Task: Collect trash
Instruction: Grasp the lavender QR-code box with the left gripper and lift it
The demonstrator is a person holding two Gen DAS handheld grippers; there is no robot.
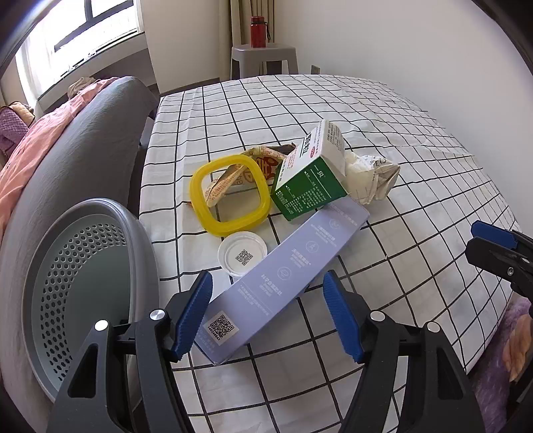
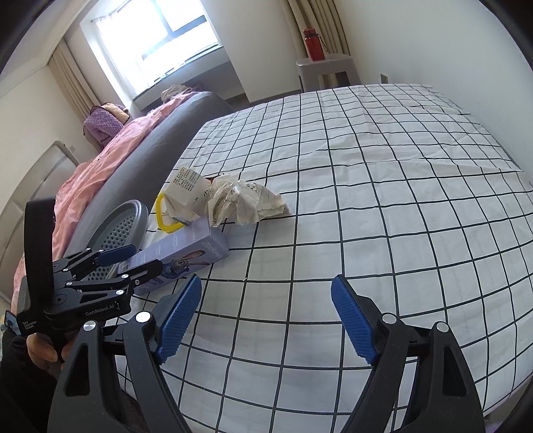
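Note:
A long lilac carton (image 1: 283,276) lies on the checked tablecloth (image 1: 416,266), its near end between the fingers of my open left gripper (image 1: 268,299), which do not press it. Beyond it lie a white cap (image 1: 242,253), a yellow square ring (image 1: 230,196), a printed wrapper (image 1: 243,170), a green-and-white box (image 1: 309,176) and crumpled paper (image 1: 373,176). My right gripper (image 2: 266,306) is open and empty over bare cloth, right of the carton (image 2: 186,256) and the crumpled paper (image 2: 246,200). The left gripper also shows in the right wrist view (image 2: 130,263).
A grey perforated bin (image 1: 83,279) stands at the table's left edge, beside a grey sofa back (image 1: 76,153) with pink bedding. A grey stool (image 1: 263,60) with a red bottle (image 1: 258,31) stands against the far wall.

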